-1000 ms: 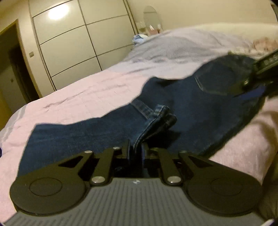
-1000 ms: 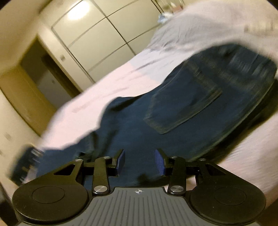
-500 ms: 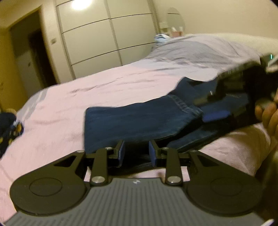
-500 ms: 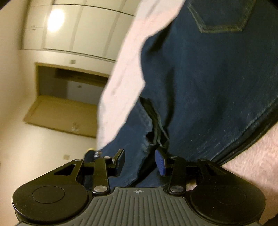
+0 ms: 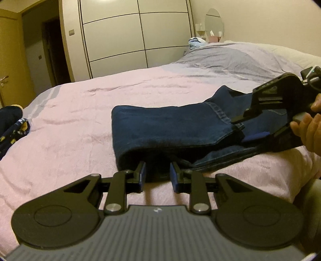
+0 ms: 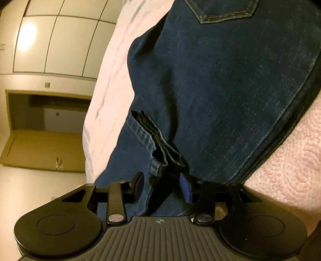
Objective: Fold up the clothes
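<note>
Dark blue jeans (image 5: 170, 128) lie folded over on the pink bed cover (image 5: 80, 124). My left gripper (image 5: 157, 176) sits at the near edge of the fold. Its jaws are closing, and the denim edge lies just at the tips without being pressed. On the right a hand (image 5: 309, 128) holds my right gripper (image 5: 240, 130) at the leg hems. In the right wrist view the right gripper (image 6: 161, 186) is rolled over and its jaws are opening. The stacked hems (image 6: 158, 148) and loose denim lie between the pads. A back pocket (image 6: 226, 10) shows at the top.
White wardrobe doors (image 5: 124, 36) and a dark doorway (image 5: 50, 50) stand beyond the bed. A dark patterned garment (image 5: 14, 128) lies at the left edge. The far bed cover is grey (image 5: 230, 58), with a mirror (image 5: 214, 22) and small items behind it.
The left gripper let go of the hems and drew back to the near fold as the legs were laid over the seat. The right gripper rolled and its jaws widened around the hems.
</note>
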### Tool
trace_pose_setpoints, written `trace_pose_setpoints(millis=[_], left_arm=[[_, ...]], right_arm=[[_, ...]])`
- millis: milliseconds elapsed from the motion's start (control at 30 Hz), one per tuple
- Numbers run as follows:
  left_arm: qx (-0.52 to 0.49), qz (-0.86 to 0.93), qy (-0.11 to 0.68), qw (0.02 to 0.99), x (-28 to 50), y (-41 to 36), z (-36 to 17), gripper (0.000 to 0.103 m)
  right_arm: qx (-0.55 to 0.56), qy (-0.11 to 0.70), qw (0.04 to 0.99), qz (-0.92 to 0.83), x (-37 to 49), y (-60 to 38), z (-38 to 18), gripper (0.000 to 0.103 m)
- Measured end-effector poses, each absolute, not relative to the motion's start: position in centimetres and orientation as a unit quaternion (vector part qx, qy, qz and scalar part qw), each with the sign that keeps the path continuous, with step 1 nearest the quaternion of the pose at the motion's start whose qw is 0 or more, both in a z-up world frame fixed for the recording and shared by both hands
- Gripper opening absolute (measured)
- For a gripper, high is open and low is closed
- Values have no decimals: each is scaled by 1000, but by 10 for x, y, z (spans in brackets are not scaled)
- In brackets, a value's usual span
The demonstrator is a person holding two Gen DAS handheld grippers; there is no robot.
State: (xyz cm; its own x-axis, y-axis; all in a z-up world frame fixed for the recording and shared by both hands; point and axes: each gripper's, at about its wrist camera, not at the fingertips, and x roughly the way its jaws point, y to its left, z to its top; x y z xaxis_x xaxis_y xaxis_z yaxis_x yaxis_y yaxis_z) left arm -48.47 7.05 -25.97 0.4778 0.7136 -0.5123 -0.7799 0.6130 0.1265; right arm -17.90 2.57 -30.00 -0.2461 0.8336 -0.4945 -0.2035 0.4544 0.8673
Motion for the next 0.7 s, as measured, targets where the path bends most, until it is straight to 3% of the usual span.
trace_pose_setpoints(millis=[400, 700], left_arm=[[-96, 446, 260, 851, -496, 72, -263, 23], [-96, 445, 261, 852, -494, 73, -263, 23]], right_arm=[[266, 575, 584, 507, -192, 25, -299, 49], [276, 629, 550, 475, -190, 34, -311, 50]])
